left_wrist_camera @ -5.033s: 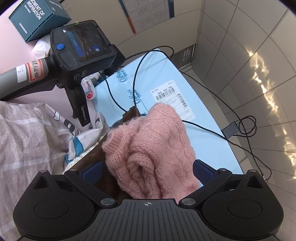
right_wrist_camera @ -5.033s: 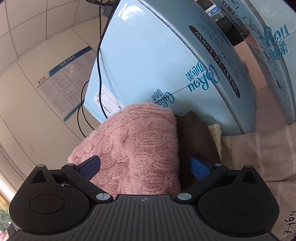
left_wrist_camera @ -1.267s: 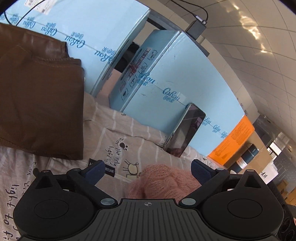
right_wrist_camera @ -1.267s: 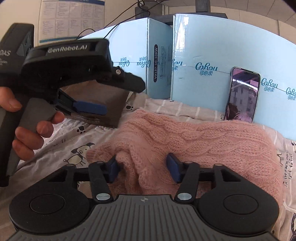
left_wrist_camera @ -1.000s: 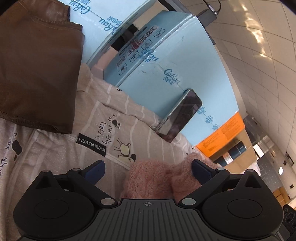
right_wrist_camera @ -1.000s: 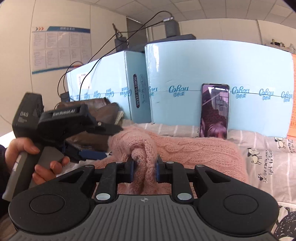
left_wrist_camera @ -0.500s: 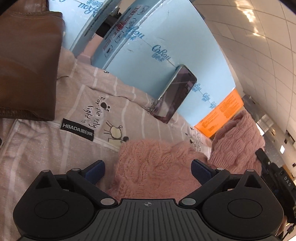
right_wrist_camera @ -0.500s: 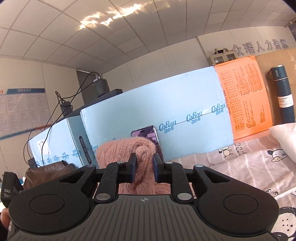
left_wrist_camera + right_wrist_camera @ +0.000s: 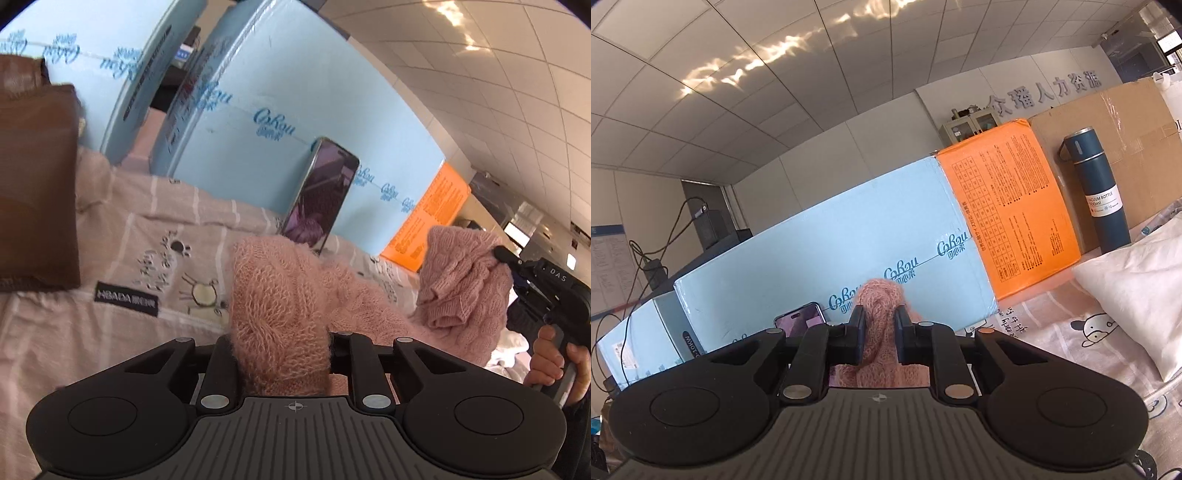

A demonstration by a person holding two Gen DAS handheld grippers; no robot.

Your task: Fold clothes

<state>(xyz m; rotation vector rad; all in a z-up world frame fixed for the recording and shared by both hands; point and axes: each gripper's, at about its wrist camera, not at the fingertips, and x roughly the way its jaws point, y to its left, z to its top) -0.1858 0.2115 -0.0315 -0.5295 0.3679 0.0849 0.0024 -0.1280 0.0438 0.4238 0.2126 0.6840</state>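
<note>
A pink knitted sweater (image 9: 280, 295) lies across the patterned bedsheet (image 9: 110, 251). My left gripper (image 9: 282, 352) is low over the sheet, its jaws closing, and its pads press a bunched end of the sweater between them. At the right of the left wrist view, my right gripper (image 9: 498, 254) holds the other end lifted off the bed, so the knit hangs in a clump. The right wrist view shows the right gripper (image 9: 880, 325) shut on a narrow fold of the pink sweater (image 9: 881, 299).
A folded brown garment (image 9: 33, 177) lies at the left. Light blue boxes (image 9: 258, 140) line the back with a phone (image 9: 321, 192) leaning on them. An orange box (image 9: 1008, 206), a dark blue bottle (image 9: 1097, 192) and a white pillow (image 9: 1137, 288) are to the right. A person's hand (image 9: 550, 354) grips the right handle.
My left gripper's jaws have gone from wide open to pinched on the sweater's near end. The right gripper has carried its end up and off to the right.
</note>
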